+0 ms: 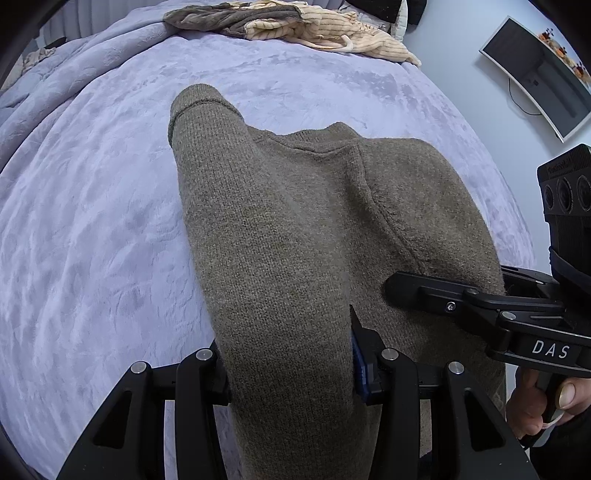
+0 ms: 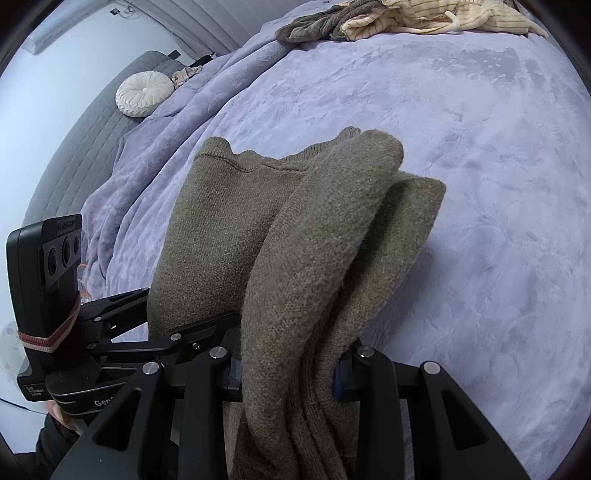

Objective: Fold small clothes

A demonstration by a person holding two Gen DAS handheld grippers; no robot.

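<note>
I see a bed under a plush lavender blanket (image 1: 92, 221). An olive-brown knit sweater (image 1: 295, 240) lies near its middle; a crumpled grey-and-cream striped garment pile (image 1: 295, 26) sits at its far edge.

Olive-brown knit sweater (image 1: 295, 236), plain lavender blanket (image 1: 92, 221), cream striped garment (image 1: 332, 33)

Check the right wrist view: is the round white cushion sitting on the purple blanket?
No, the round white cushion rests on the grey quilted surface, just beside the edge of the purple blanket.
</note>
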